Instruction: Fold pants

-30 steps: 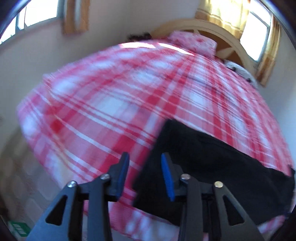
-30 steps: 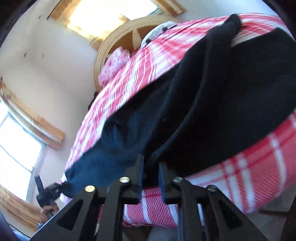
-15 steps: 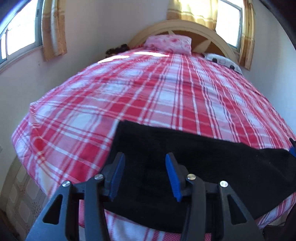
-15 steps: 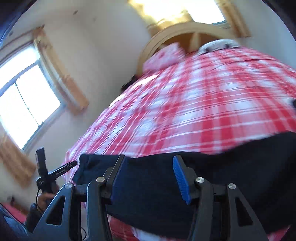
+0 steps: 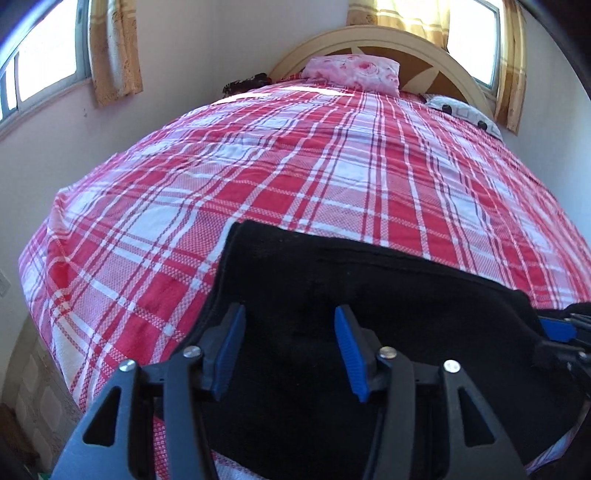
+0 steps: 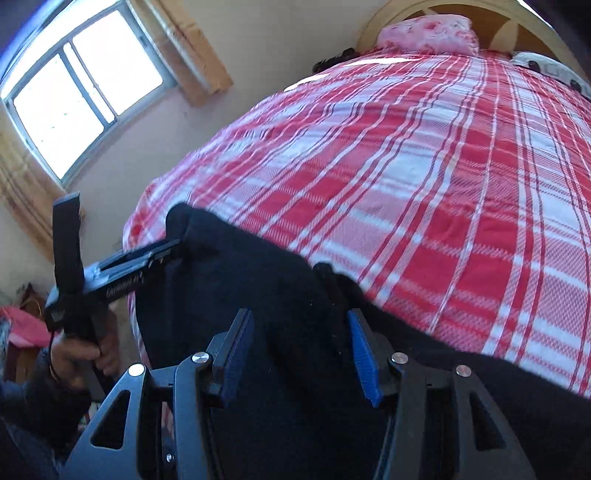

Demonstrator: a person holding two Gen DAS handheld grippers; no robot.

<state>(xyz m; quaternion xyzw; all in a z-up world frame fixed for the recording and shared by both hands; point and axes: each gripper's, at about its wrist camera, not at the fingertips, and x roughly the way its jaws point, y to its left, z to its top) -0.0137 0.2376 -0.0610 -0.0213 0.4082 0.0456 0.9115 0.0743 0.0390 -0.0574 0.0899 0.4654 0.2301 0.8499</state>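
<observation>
- Your black pants (image 5: 369,314) lie flat across the near edge of the plaid bed (image 5: 295,166), at six o'clock.
- Your left gripper (image 5: 288,350) has just been opening: jaws spread above the cloth, pinching nothing.
- Your right gripper (image 6: 301,354) has also just been opening; its jaws stand apart, empty.

Each camera sits just behind its own hand-held gripper, close above the black pants (image 5: 369,314) at the bed's (image 5: 295,166) foot, tilted downward toward the headboard (image 6: 517,22). Both views share pants, plaid bedspread and pink pillow (image 5: 351,70).

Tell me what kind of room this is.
A bedroom, most likely: a bed with a red plaid bedspread, a pink floral pillow against an arched wooden headboard, and curtained windows.
</observation>
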